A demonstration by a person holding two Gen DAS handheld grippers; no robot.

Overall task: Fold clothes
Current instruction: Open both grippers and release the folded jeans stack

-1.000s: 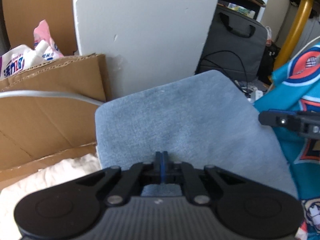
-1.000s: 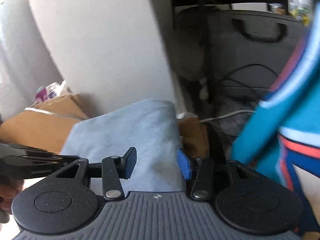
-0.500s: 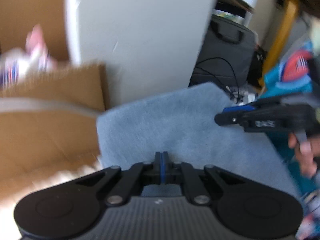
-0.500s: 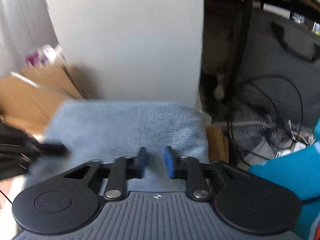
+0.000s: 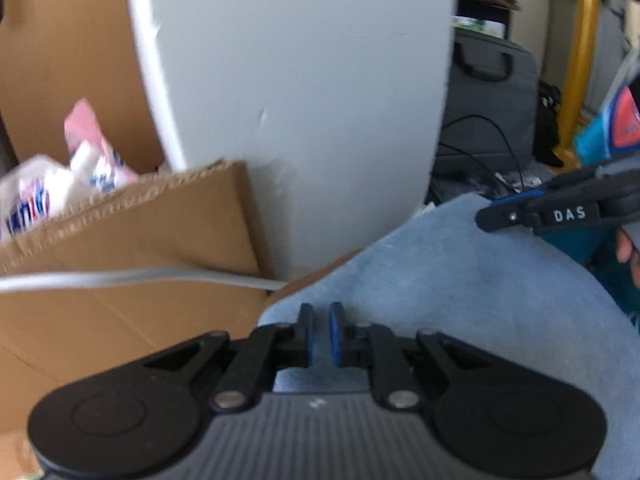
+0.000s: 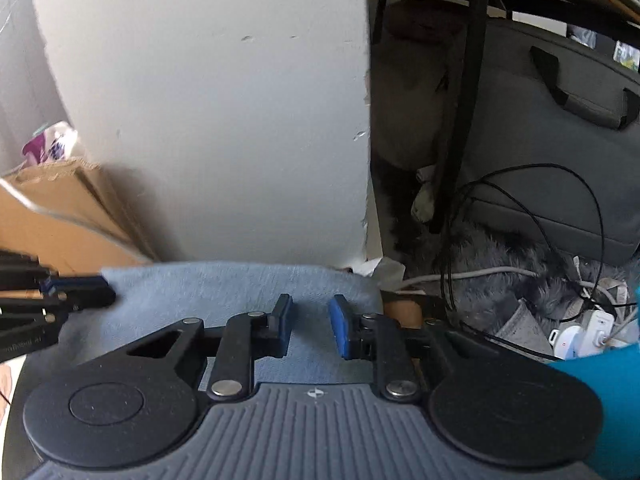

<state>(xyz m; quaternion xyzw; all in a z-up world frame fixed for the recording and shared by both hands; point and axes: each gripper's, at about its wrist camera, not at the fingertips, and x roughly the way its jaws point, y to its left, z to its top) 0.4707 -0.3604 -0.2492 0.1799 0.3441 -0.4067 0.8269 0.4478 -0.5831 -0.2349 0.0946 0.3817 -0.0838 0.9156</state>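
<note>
A light blue folded garment [image 5: 460, 300] lies flat under both grippers, and it also fills the low centre of the right wrist view [image 6: 224, 292]. My left gripper [image 5: 320, 336] sits over its near left corner, open by a narrow gap with only cloth showing behind the pads. Over the garment's right end, my right gripper [image 6: 310, 330] is open with nothing between its fingers. Its tip [image 5: 492, 214] enters the left wrist view from the right. A teal jersey [image 6: 612, 400] lies to the right.
A white panel [image 5: 300, 100] stands just behind the garment. Cardboard boxes [image 5: 132, 248] holding pink and white packets [image 5: 60, 184] sit to the left. To the right are a grey bag [image 6: 552, 152], tangled cables [image 6: 520, 272] and a yellow pole [image 5: 580, 52].
My left gripper was shut on the blue garment's edge and now stands slightly open. My right gripper narrowed from wide open and moved over the garment's right end.
</note>
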